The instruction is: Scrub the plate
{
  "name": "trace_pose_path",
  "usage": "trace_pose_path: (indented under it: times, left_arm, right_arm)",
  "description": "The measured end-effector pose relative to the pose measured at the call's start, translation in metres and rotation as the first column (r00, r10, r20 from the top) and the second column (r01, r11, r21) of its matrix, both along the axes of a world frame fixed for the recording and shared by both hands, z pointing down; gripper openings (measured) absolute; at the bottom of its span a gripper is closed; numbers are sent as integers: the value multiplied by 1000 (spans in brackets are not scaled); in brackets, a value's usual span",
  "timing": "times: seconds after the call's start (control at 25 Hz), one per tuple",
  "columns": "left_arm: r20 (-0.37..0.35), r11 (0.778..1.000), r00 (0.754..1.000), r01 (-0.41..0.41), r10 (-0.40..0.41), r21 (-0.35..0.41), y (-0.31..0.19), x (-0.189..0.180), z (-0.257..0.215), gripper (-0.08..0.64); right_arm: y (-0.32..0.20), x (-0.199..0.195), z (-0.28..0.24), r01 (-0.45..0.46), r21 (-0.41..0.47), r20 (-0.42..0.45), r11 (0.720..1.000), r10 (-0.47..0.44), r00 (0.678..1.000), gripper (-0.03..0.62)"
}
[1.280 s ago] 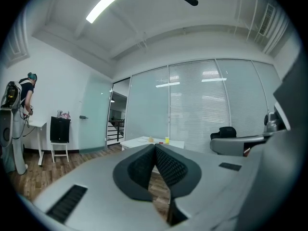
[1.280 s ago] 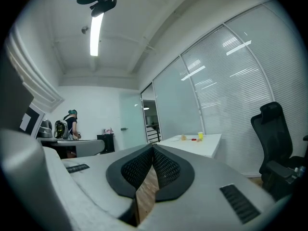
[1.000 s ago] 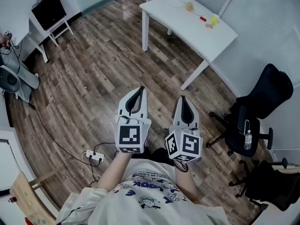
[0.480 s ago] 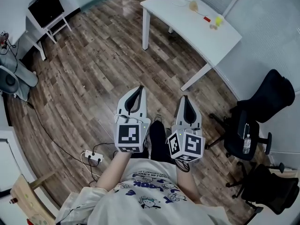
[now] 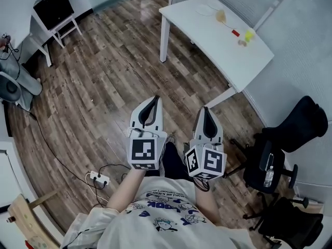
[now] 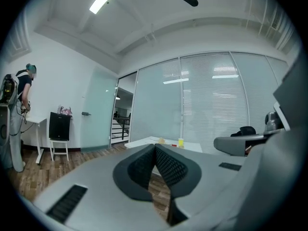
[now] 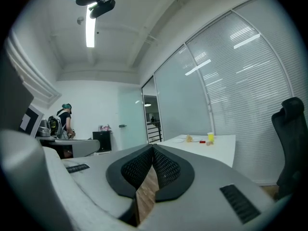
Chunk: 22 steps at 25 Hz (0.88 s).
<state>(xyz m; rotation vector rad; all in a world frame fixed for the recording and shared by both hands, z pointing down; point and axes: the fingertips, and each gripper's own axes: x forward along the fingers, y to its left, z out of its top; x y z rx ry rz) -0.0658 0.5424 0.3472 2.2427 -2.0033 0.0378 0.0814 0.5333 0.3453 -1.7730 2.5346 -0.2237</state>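
Two grey two-jaw tools were held out side by side over a brown wood-plank floor (image 5: 104, 77), well short of a white rectangular desk (image 5: 207, 35) standing by a frosted glass partition with blinds (image 7: 231, 90).

Desk: a pale round plate (image 5: 206, 7) lay near its far end. It was flat on the top, untouched and well apart from both tools. Further along the same top sat a small tan item (image 5: 221, 16), a small red item (image 5: 235, 32) and a small yellow cup (image 5: 249, 35). What the tan and red items were was too small to tell.

Room: a black swivel office chair (image 5: 290, 128) stood right of the desk, and a second black chair (image 5: 290, 222) was nearer the lower edge. A black box on a white stand (image 5: 53, 7) stood against the far left wall. A white power strip (image 5: 97, 178) with a dark cable lay on the floor planks by the person's left side. Another person (image 6: 24, 88) stood at a counter by the left wall. The holder's white printed T-shirt (image 5: 161, 211) filled the bottom of the head view.

Left tool (image 5: 153, 101): the ribbed black pads met at the tips, with nothing between them, touching nothing and pointing roughly level toward the desk.

Right tool (image 5: 203, 111): its jaws were pressed together too, empty, with only floor showing in the slit behind the pads. It was just beside the left tool and parallel with it.
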Motion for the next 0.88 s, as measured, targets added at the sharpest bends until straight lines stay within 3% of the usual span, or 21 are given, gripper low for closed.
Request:
trace_pose_path:
  times: [0.56, 0.88]
  left_arm:
    - [-18, 1000, 1000, 22, -22, -3, -136, 31, -3, 27]
    - [-11, 999, 999, 30, -30, -21, -188, 43, 1, 27]
  right_arm:
    - [-138, 20, -8, 48, 12, 2, 999, -48, 999, -3]
    - [-189, 30, -2, 63, -4, 16, 998, -63, 998, -3]
